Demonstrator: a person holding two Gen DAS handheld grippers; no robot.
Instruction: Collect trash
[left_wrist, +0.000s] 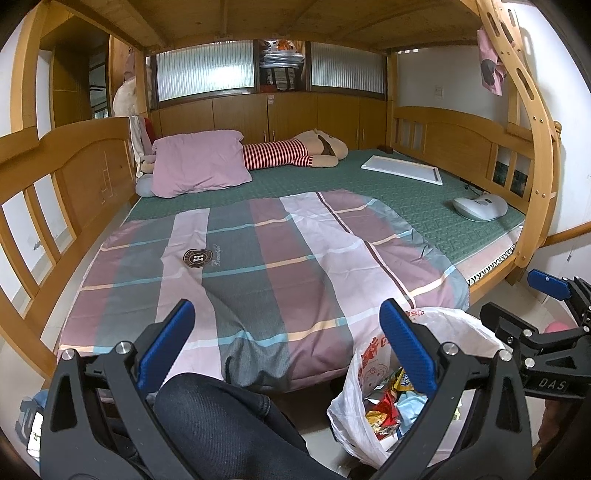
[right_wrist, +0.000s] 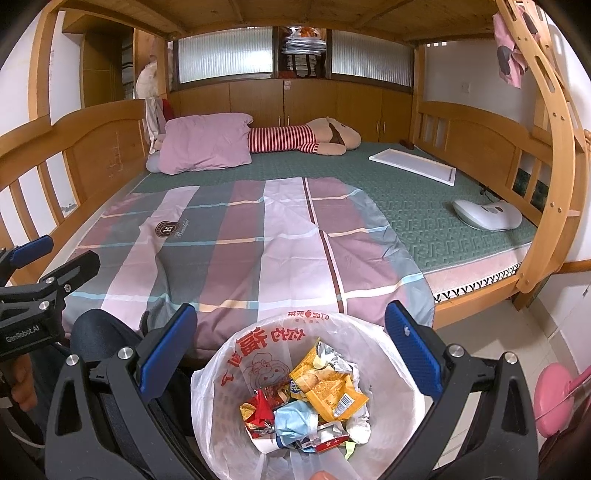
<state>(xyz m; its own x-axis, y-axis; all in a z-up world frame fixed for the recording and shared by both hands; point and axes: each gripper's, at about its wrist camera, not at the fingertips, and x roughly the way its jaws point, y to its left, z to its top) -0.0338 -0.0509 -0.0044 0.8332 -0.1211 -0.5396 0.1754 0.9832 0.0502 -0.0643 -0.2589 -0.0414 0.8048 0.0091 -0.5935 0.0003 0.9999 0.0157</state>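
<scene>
A white plastic trash bag (right_wrist: 388, 369) with red print stands open on the floor by the bed's front edge, holding several crumpled wrappers (right_wrist: 317, 398). My right gripper (right_wrist: 291, 350) hangs open right above the bag's mouth, nothing between its fingers. In the left wrist view the same bag (left_wrist: 373, 365) sits low right, and my left gripper (left_wrist: 288, 347) is open over a person's dark-trousered knee (left_wrist: 221, 417), empty. The right gripper's body (left_wrist: 543, 332) shows at the far right there, and the left gripper's body (right_wrist: 40, 280) shows at the left edge of the right wrist view.
A plaid quilt (right_wrist: 236, 240) covers the near half of the green mattress (right_wrist: 424, 206). A pink pillow (right_wrist: 207, 144), a striped plush doll (right_wrist: 306, 138), a white board (right_wrist: 413, 162) and a white device (right_wrist: 487, 214) lie further back. Wooden bunk rails (right_wrist: 554, 177) flank the bed. A pink object (right_wrist: 554, 398) stands on the floor right.
</scene>
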